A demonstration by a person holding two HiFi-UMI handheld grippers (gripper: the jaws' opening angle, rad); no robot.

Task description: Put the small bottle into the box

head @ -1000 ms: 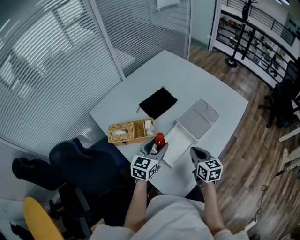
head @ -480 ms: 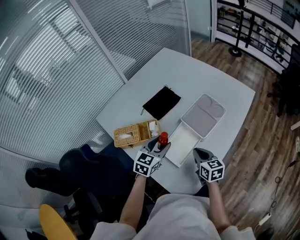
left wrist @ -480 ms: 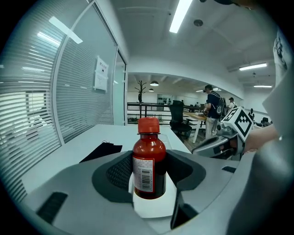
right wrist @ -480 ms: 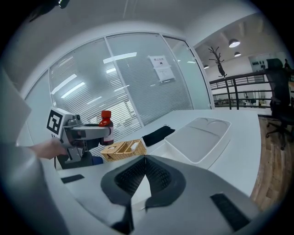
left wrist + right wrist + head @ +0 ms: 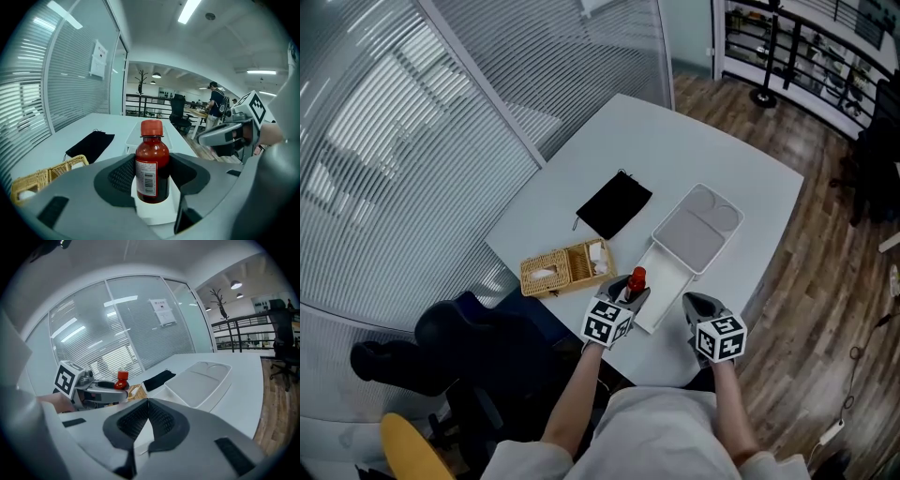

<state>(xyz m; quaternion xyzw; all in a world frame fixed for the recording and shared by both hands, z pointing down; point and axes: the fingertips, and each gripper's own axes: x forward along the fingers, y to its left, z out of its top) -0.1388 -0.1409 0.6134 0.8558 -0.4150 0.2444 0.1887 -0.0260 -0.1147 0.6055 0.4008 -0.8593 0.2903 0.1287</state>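
Head view: one table (image 5: 675,150) carries one box (image 5: 698,230), one wicker basket (image 5: 562,267) and one black pouch (image 5: 614,204), all beyond the two tongs.
Left gripper view: left tongs (image 5: 152,176) clenched on the single upright small bottle (image 5: 152,164), with the box just beyond.
Right gripper view: right tongs (image 5: 145,413) closed together, holding nothing.

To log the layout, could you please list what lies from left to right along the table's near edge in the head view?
wicker basket → small bottle → box → right gripper
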